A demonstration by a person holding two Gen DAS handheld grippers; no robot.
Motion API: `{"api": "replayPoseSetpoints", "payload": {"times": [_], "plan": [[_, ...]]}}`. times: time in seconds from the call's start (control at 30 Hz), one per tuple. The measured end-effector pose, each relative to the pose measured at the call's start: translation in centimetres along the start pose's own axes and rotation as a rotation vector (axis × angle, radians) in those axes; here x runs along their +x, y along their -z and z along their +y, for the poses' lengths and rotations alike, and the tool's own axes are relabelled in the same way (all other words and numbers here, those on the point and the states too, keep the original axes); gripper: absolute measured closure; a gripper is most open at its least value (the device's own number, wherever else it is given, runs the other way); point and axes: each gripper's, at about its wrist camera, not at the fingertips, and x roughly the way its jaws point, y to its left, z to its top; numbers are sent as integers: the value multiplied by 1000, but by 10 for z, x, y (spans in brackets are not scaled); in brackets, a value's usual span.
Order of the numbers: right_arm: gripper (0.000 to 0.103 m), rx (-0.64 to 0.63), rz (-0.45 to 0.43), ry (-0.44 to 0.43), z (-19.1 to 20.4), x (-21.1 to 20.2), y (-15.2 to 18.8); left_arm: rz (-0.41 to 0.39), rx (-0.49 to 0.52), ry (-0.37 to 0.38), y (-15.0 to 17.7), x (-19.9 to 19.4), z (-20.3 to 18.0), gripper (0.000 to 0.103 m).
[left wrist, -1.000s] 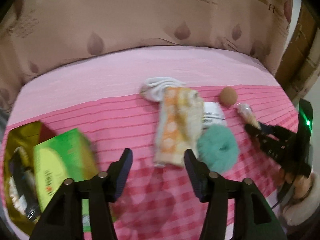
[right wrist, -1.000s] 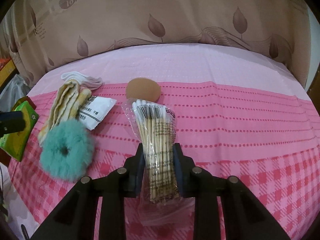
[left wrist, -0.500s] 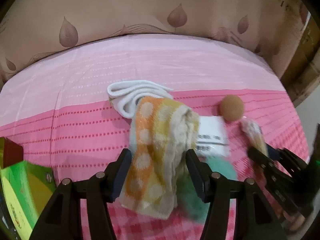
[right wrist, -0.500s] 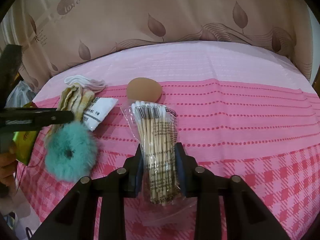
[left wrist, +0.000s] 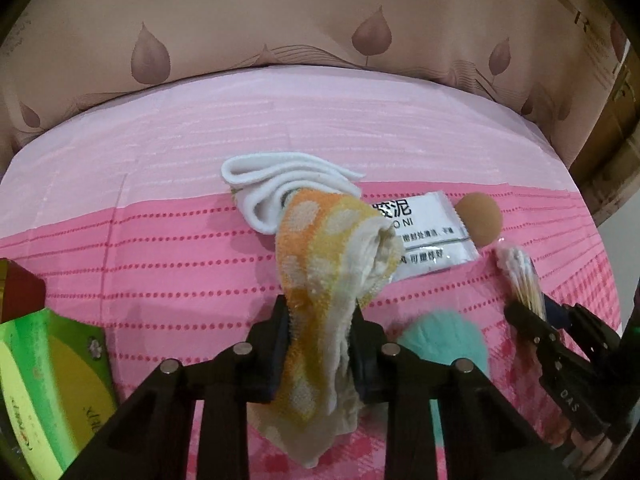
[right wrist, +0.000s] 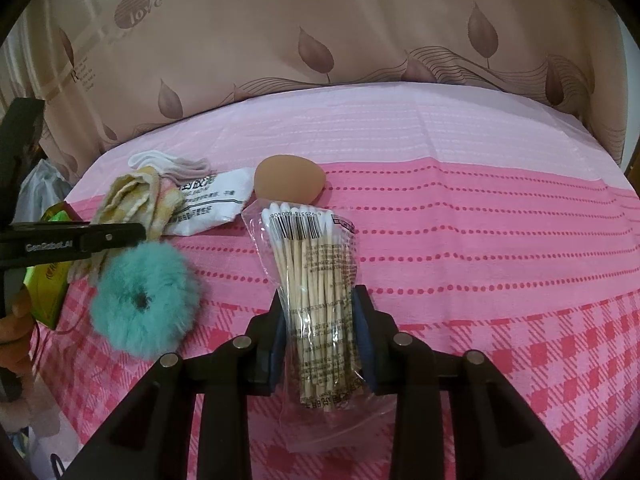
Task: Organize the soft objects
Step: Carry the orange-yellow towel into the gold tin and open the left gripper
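An orange-and-yellow spotted towel (left wrist: 332, 240) lies on the pink bedspread (left wrist: 160, 248). My left gripper (left wrist: 320, 312) is closing on it, and both pads press on the cloth near its lower half. From the right wrist view the towel (right wrist: 136, 196) and left gripper (right wrist: 136, 234) are at the far left. My right gripper (right wrist: 320, 304) is shut on a clear pack of cotton swabs (right wrist: 312, 264). A fluffy teal scrunchie (right wrist: 144, 300) lies between the two grippers. A folded white cloth (left wrist: 276, 184) sits just behind the towel.
A white printed sachet (left wrist: 432, 236) and a brown egg-shaped sponge (left wrist: 480, 218) lie right of the towel. A green box (left wrist: 48, 380) sits at the bed's left edge. A brown leaf-patterned curtain (right wrist: 320, 40) hangs behind the bed. A hand (right wrist: 16, 324) holds the left gripper.
My left gripper moved forward over the towel, then its wide-open jaws shut on the cloth. The right gripper stayed put with the swab pack.
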Motion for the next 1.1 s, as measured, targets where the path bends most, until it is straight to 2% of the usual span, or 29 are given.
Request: {"api": "replayPoseSetpoints", "payload": {"times": [0.4, 0.57, 0.83, 1.1], "plan": [[72, 3, 0, -3, 1, 0, 0, -35, -14, 21, 17, -41, 10, 77], [72, 2, 0, -1, 0, 0, 0, -52, -52, 25, 21, -62, 23, 77], [72, -4, 1, 5, 2, 2, 0, -80, -73, -28, 30, -97, 43, 77], [72, -7, 2, 9, 3, 2, 0, -118, -131, -114, 37, -136, 91, 77]]}}
